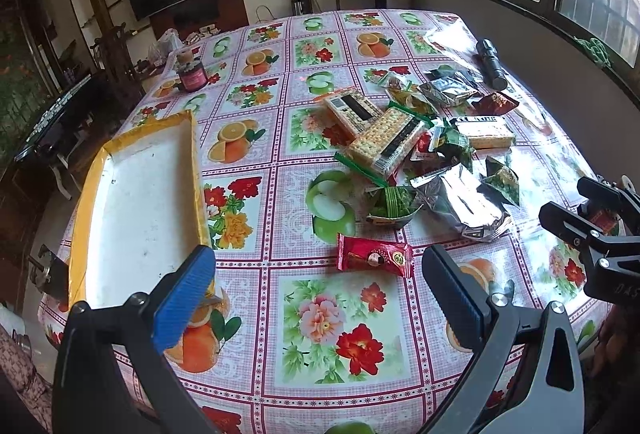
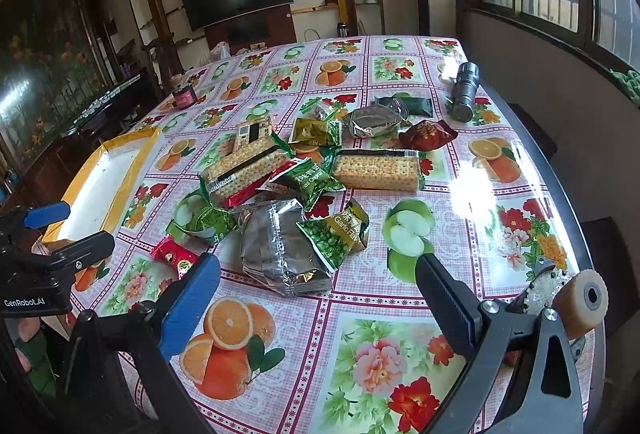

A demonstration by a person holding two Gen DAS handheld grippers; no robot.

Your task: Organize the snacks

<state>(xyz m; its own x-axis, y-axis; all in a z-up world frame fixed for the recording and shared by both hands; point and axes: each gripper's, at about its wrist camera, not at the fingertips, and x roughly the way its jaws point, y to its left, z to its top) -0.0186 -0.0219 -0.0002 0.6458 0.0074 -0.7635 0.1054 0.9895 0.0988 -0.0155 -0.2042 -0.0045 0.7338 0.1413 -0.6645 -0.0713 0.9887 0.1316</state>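
Left wrist view: your left gripper (image 1: 316, 294) hangs over the near edge of the surface (image 1: 344, 334), fingers spread wide, nothing between them. One finger carries a blue pad (image 1: 184, 298), the other a black one. Just ahead of the fingers lies a red candy wrapper (image 1: 374, 255), flat on the floral tablecloth and not touched. To the left sits a white tray with yellow taped rim (image 1: 140, 210), with nothing in it; the blue pad overlaps its near corner in the frame, contact unclear. The snack pile is mid-surface: two cracker packs (image 1: 382, 142) stacked crosswise, a silver foil bag (image 1: 466, 204), green pea packets (image 1: 390, 204) around them. A small dark jar (image 1: 191, 72) stands far left, well apart from the pile. A black flashlight (image 1: 491, 64) lies at the far right.

Right wrist view: your right gripper (image 2: 318, 298) is also spread wide and holds nothing, hovering near the surface edge. The silver foil bag (image 2: 280, 254) lies just beyond its fingers, with a garlic-flavour green pea packet (image 2: 340, 234) leaning on it. A third cracker pack (image 2: 378, 170) lies flat behind, and a dark red pouch (image 2: 428, 134) farther back near the flashlight (image 2: 464, 92). The tray (image 2: 102, 174) is far left, apart from the snacks. A wooden-handled tool (image 2: 576, 302) rests at the right edge.
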